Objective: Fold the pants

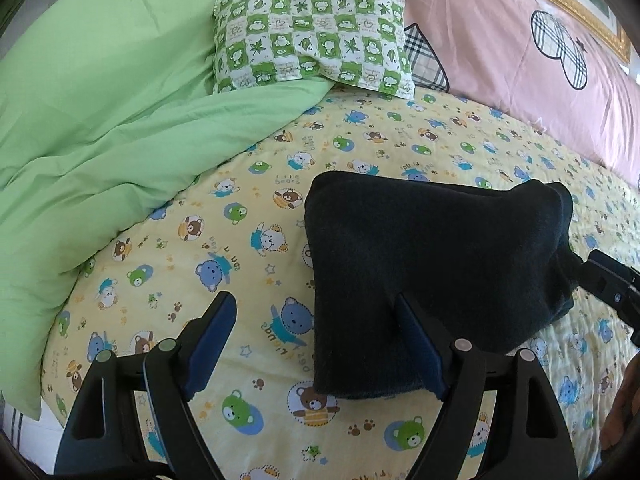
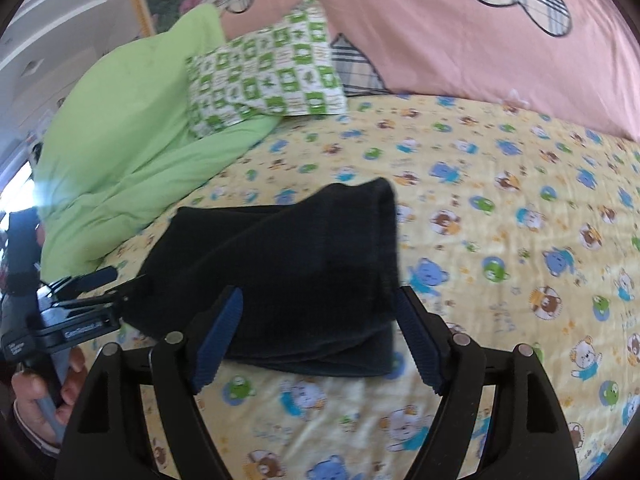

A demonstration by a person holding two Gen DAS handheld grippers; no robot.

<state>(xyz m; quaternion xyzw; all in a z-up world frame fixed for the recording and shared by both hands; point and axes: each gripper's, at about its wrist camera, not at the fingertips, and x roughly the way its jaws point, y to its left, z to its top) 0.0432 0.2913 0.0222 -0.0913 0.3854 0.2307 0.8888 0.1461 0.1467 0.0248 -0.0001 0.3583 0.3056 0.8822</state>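
Left wrist view. The left gripper (image 1: pixel 316 312) enters from 6 o'clock with its jaws spread wide and nothing clamped between them. Its right finger (image 1: pixel 420 344) lies against or under the near corner of the pants (image 1: pixel 432 276); which of the two cannot be told. Its left finger (image 1: pixel 212 340) stands apart over the bedsheet (image 1: pixel 240 248). The pants, a dark navy folded bundle, sit on the yellow bear-print bedsheet at centre to 3 o'clock. At 3 o'clock the tip of the right gripper (image 1: pixel 612 284) meets the bundle's far edge. A green quilt (image 1: pixel 100 120) fills 9 to 11 o'clock; a green-and-white checked pillow (image 1: pixel 312 36) lies at 12 o'clock; a pink cover (image 1: pixel 480 32) with plaid shapes runs from 12 to 3 o'clock.

Right wrist view. The right gripper (image 2: pixel 320 312) enters from 6 o'clock, jaws apart, straddling the near end of the pants (image 2: pixel 280 264) without pinching the cloth. The bundle lies on the bedsheet (image 2: pixel 500 200) at centre, stretching toward 9 o'clock, its upper layer raised at 12 o'clock. At 8 o'clock the left gripper (image 2: pixel 100 284), fingers parted, touches the bundle's left edge; the person's hand (image 2: pixel 36 396) holds its handle at 7 o'clock. The quilt (image 2: pixel 120 140) occupies 9 to 11 o'clock, the pillow (image 2: pixel 264 72) 11 o'clock, the pink cover (image 2: pixel 460 40) 12 to 2 o'clock.
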